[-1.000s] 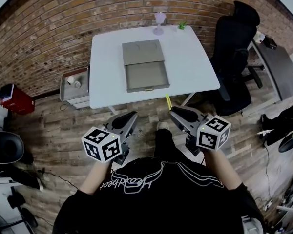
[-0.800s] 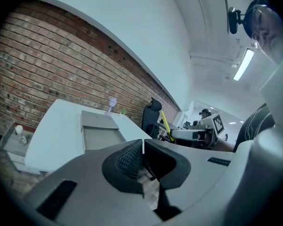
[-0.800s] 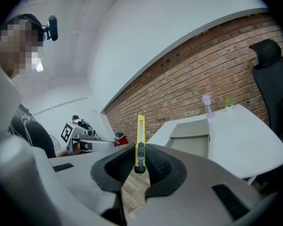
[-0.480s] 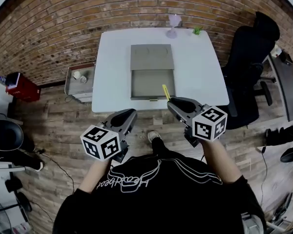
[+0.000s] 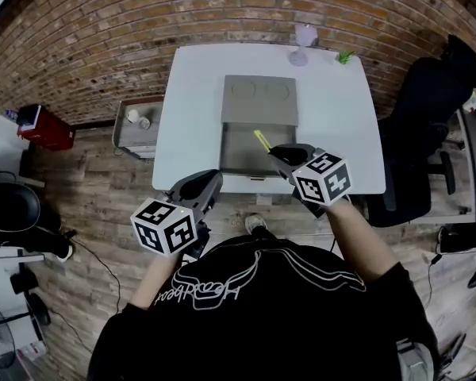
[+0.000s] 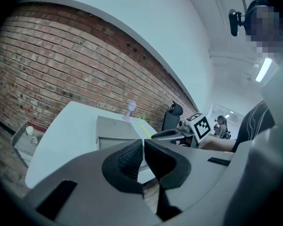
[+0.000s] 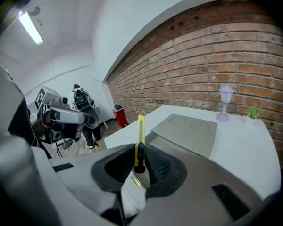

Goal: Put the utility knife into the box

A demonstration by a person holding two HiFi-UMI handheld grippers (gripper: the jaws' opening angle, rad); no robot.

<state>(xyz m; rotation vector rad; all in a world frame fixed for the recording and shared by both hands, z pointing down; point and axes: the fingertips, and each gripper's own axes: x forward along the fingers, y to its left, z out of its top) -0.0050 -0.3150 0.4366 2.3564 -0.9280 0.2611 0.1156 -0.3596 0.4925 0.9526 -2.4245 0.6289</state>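
Right claw (image 5: pixel 274 151) is out over the white counter (image 5: pixel 192 109), and it's pinching a slim yellow utility knife (image 5: pixel 262 140) by its black tail end. In the right gripper view the ribbed pads are clamped on either side of that dark end (image 7: pixel 140 160), with the yellow body (image 7: pixel 141 133) sticking straight out beyond the tips.

Its long axis runs along the claw's own line, the free yellow end pointing away from the person, towards the brick wall (image 5: pixel 103 30) and a touch left. From the head view it hangs over the flat grey box (image 5: pixel 236 155), near the right side of the open tray. Whether it touches the tray I can't tell.

The grey lid (image 5: pixel 259 100) lies just behind the tray, up against it, with two faint rings pressed into its top.

The left claw (image 5: pixel 215 178) hangs low at the counter's near edge. Its pads are pressed together with nothing between them, as the left gripper view (image 6: pixel 144 150) shows.

As for writing, there's white script lettering across the person's black shirt (image 5: pixel 246 316), too curly to read for sure. The marker cubes (image 5: pixel 165 227) carry only black-and-white square patterns. Any print on the knife is too small to tell.
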